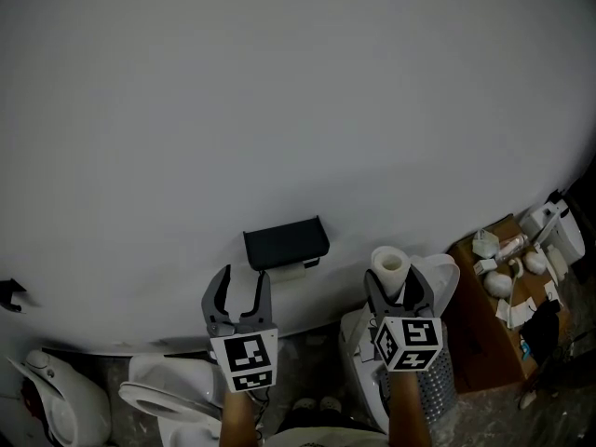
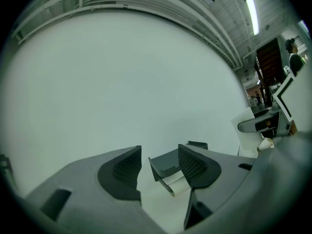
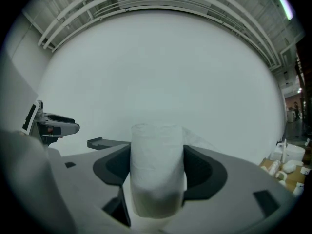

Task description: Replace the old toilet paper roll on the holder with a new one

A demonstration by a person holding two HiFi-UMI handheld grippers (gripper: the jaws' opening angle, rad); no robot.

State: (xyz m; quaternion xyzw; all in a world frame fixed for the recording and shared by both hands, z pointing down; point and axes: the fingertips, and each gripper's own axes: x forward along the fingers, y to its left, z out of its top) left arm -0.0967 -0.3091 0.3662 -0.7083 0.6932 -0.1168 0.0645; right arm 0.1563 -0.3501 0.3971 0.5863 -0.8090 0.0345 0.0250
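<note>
A black toilet paper holder (image 1: 286, 242) is fixed to the white wall, with a small remnant of the old roll (image 1: 291, 271) hanging under it. My left gripper (image 1: 240, 290) stands open just below and left of the holder, nothing between its jaws. In the left gripper view the holder (image 2: 168, 164) and the old paper (image 2: 176, 184) sit ahead between the fingers. My right gripper (image 1: 399, 287) is shut on a new white toilet paper roll (image 1: 390, 268), held upright to the right of the holder. The new roll (image 3: 157, 167) fills the gap between the right jaws.
A white toilet (image 1: 177, 394) stands below left, and another white fixture (image 1: 58, 400) lies at the far left. A cardboard box (image 1: 486, 317) with several small items sits at the right. A metal mesh bin (image 1: 434, 387) is under my right hand. The white wall (image 1: 279, 110) fills the view ahead.
</note>
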